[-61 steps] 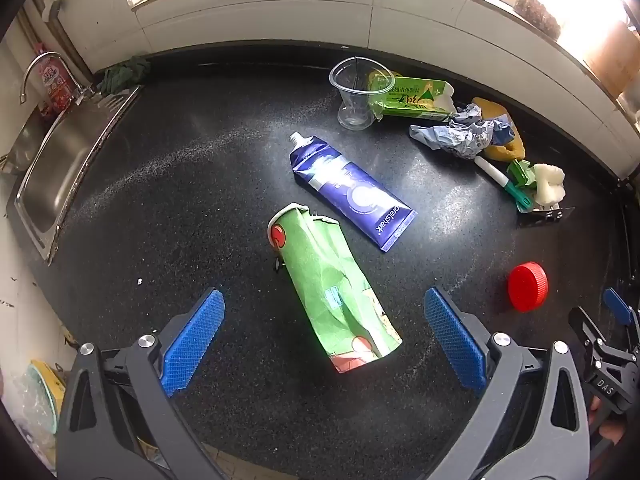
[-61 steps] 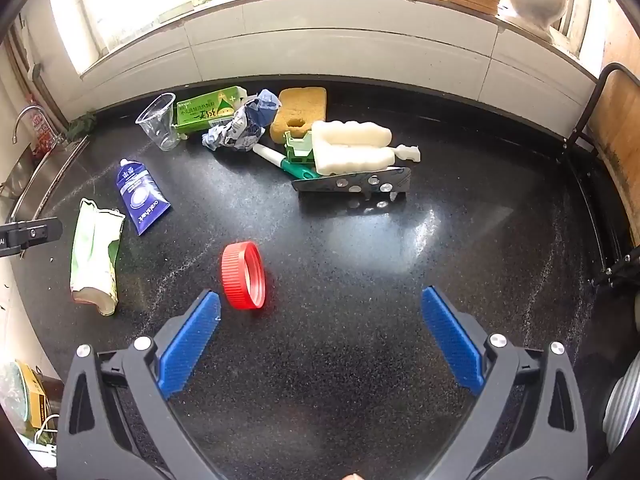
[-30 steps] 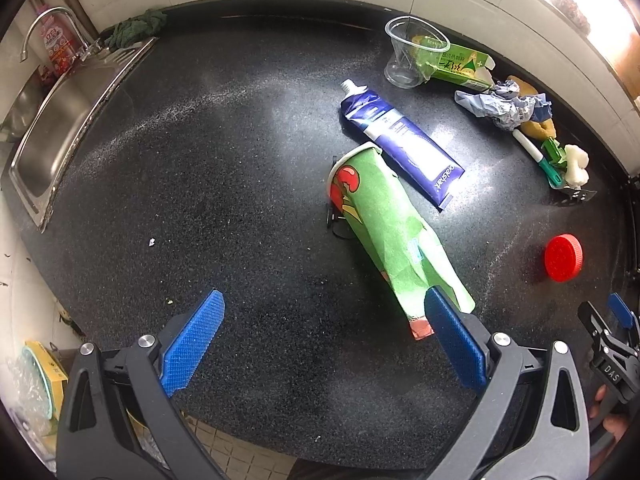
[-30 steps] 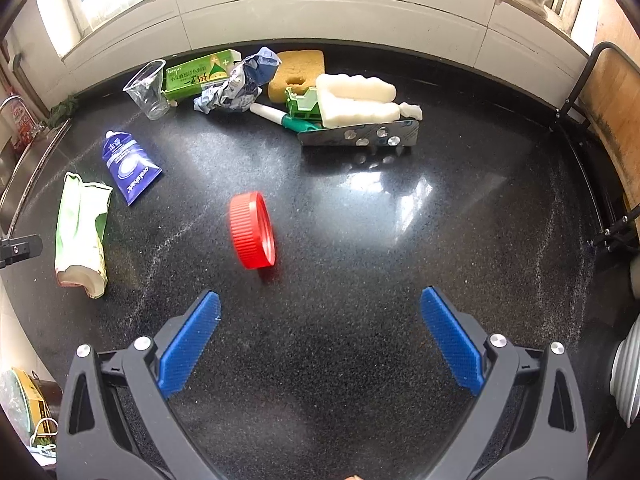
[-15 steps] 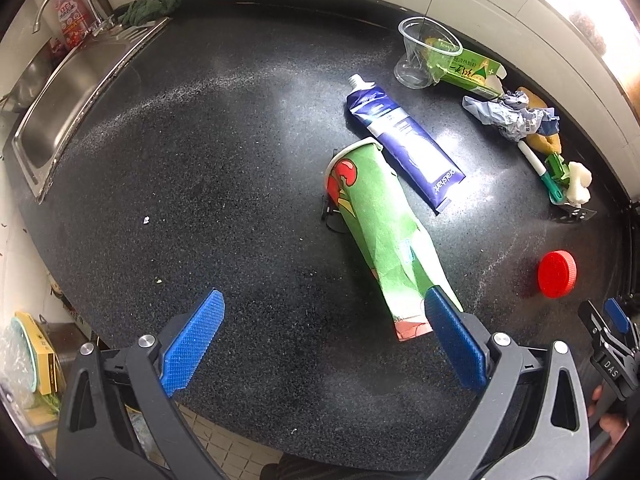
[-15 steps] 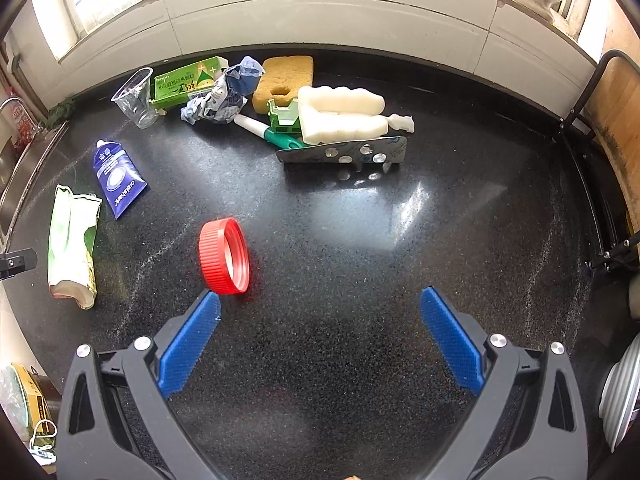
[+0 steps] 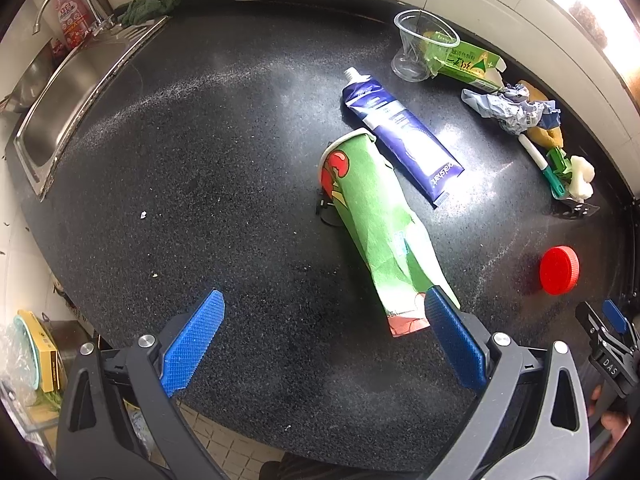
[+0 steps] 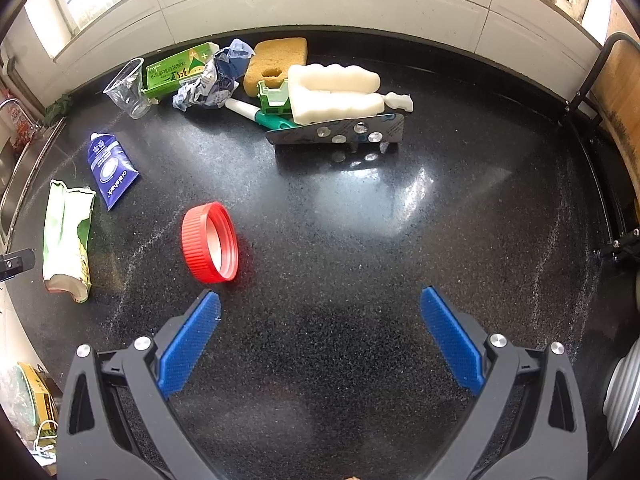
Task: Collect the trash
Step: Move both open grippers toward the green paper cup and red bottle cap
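**Trash scattered on the black counter**

Trash lies across our counter [image 7: 240,160]: a green pouch [image 7: 380,228] beside a blue tube [image 7: 400,136], a red cap [image 8: 210,242], a clear cup [image 7: 420,46]. Our left gripper [image 7: 324,324] hangs spread, its right pad over the pouch's end. Our right gripper [image 8: 320,320] is spread too, near the cap, holding nothing.

Blue tube [image 7: 402,136]: "oralshark". Right gripper [image 7: 610,364] body: "DAS". Green box [image 8: 178,70]: Chinese txt, unreadable.
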